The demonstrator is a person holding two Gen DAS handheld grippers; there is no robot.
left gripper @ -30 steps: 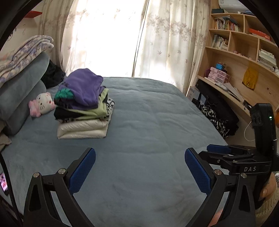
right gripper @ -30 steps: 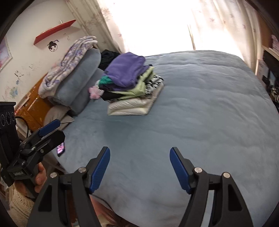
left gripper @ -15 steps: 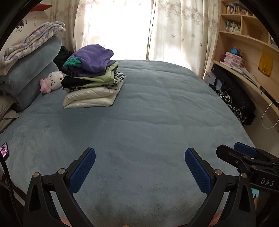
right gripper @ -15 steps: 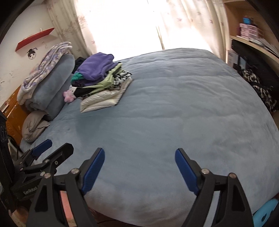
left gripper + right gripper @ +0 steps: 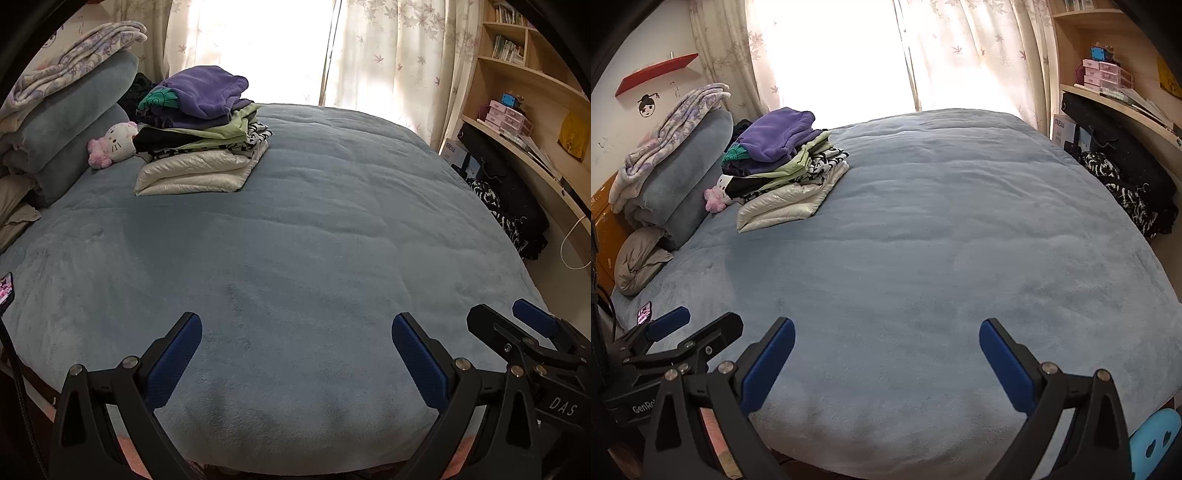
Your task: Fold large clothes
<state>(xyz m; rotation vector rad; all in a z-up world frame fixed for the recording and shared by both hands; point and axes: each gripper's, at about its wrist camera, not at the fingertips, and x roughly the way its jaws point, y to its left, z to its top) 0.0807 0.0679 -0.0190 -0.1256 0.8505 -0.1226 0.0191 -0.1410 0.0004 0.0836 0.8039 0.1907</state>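
Blue fuzzy blanket (image 5: 314, 240) is covering the whole bed. Both grippers are hanging over the near edge of the bed, side by side. The left gripper (image 5: 296, 341) is spread wide with nothing in it. The right gripper (image 5: 886, 345) is spread wide too, and it is holding nothing. Each one is showing up at the edge of the other's view.

A pile of clothes (image 5: 201, 136) is sitting on the far left part of the bed, well apart from both grippers. A purple top (image 5: 775, 134) is lying on the pile, and a puffy white coat (image 5: 192, 175) is at the bottom. A cat toy (image 5: 112, 144) is lying just beside the pile, between it and the rolled bedding (image 5: 62, 122). A phone (image 5: 644, 313) is lying at the left edge of the bed.
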